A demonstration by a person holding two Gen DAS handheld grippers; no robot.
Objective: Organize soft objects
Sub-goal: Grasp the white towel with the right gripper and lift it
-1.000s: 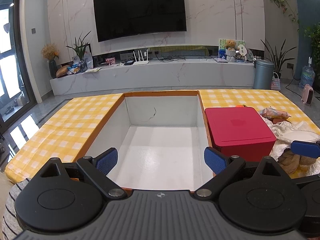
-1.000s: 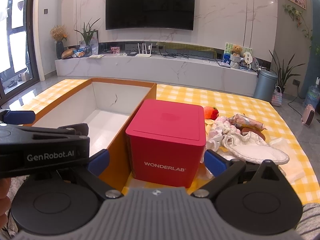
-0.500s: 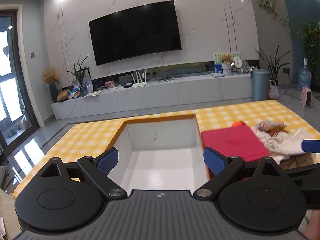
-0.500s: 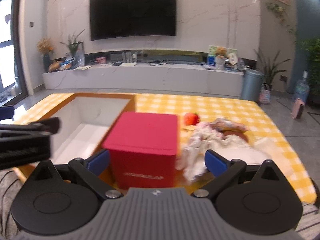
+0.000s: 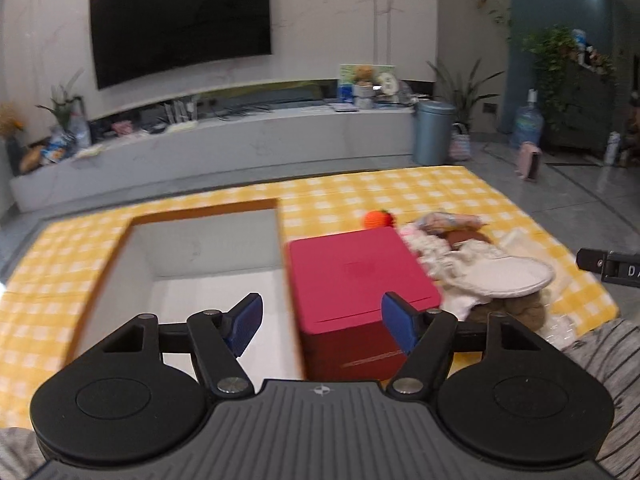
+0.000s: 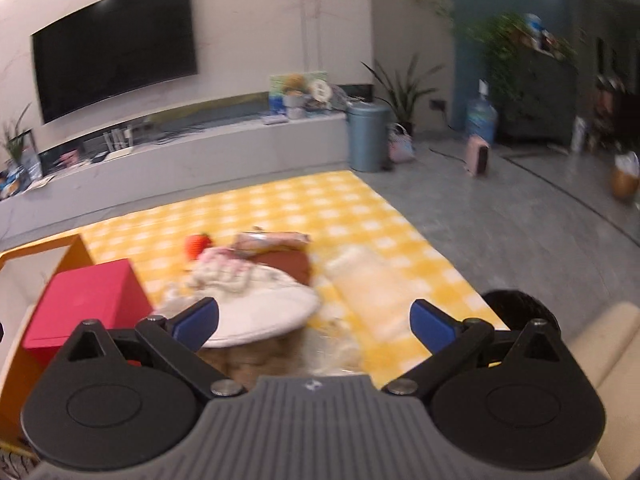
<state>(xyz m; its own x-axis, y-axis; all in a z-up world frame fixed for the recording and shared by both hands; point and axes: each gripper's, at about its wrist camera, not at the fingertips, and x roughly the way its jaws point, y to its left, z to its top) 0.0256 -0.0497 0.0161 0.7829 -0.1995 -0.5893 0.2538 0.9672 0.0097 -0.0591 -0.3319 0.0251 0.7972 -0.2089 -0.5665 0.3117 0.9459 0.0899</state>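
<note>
Both claws are held wide apart, and nothing is gripped in either one. The left claw (image 5: 322, 324) is held above the near edge of the red box (image 5: 360, 280) and the white bin (image 5: 192, 276) beside it. The right claw (image 6: 314, 320) is pointed at the pile of soft things (image 6: 256, 284) on the yellow checked surface (image 6: 352, 216).

The pile is found just right of the red box. A flat white pad (image 6: 264, 312) is seen on top, with brown and pink cloth behind it and a small orange toy (image 6: 197, 245) at the far side.

The pictures are blurry, so the soft things are hard to tell apart. Two pieces could be pinched at once, because they are tangled together. A floppy piece could be dropped on the way to the bin. The red box could be bumped, since it is so close to the pile.
</note>
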